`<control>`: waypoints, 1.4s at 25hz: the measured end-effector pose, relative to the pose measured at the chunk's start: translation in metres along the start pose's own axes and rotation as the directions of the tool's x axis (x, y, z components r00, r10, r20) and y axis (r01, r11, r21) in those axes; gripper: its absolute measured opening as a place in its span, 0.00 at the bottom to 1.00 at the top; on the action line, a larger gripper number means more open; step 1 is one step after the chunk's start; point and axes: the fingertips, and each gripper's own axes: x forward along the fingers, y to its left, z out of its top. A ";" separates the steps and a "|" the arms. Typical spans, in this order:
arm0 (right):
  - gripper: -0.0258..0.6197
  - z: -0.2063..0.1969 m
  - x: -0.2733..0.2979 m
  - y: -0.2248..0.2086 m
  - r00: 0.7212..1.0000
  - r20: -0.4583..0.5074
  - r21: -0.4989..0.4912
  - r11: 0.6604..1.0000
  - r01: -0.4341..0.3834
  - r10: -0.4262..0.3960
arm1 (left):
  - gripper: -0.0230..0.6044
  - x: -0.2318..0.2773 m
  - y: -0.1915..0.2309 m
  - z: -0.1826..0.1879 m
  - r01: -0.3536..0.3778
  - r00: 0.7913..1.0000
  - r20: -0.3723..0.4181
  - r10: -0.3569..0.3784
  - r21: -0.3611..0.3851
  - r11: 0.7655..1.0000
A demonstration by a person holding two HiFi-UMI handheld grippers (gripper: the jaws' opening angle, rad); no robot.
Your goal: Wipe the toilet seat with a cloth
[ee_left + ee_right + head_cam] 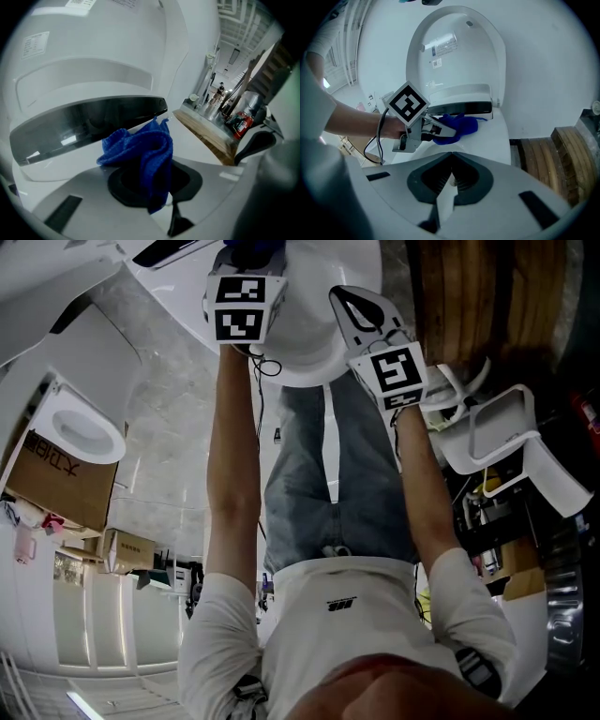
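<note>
A white toilet with its lid (pixel 459 51) raised stands ahead, its seat (pixel 494 136) showing to the right of the cloth. A crumpled blue cloth (pixel 140 147) is pinched in my left gripper (pixel 150 183), which is shut on it. The cloth (pixel 461 125) rests at the back of the seat, just below the dark strip (pixel 89 119) under the lid. In the right gripper view my left gripper (pixel 440 132) reaches in from the left. My right gripper (pixel 451 161) hovers nearer, over the seat's front, shut with nothing in it. In the head view both grippers (pixel 248 268) (pixel 352 304) hang over the bowl.
A slatted wooden platform (pixel 562 159) lies right of the toilet. A white plastic frame (pixel 506 442) stands by my right arm. Another white toilet bowl (pixel 84 432) and a cardboard box (pixel 61 479) sit to the left. A red fire extinguisher (pixel 239 124) stands further off.
</note>
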 end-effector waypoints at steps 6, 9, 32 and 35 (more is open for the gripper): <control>0.03 0.003 0.007 0.010 1.000 -0.001 -0.010 1.000 -0.022 0.022 | 0.16 -0.014 0.017 -0.012 -0.035 0.999 -0.004 0.035 -0.019 0.999; 0.03 0.008 0.010 0.016 0.999 0.006 -0.014 0.999 -0.035 0.035 | 0.16 -0.021 0.025 -0.018 -0.059 0.998 -0.006 0.059 -0.035 0.998; 0.03 0.002 0.008 0.063 0.994 -0.012 -0.078 0.991 -0.107 0.106 | 0.16 -0.082 0.069 -0.067 -0.199 0.980 -0.026 0.197 -0.146 0.969; 0.03 -0.001 0.005 0.068 0.994 -0.014 -0.084 0.990 -0.113 0.112 | 0.16 -0.089 0.070 -0.074 -0.211 0.978 -0.035 0.208 -0.151 0.966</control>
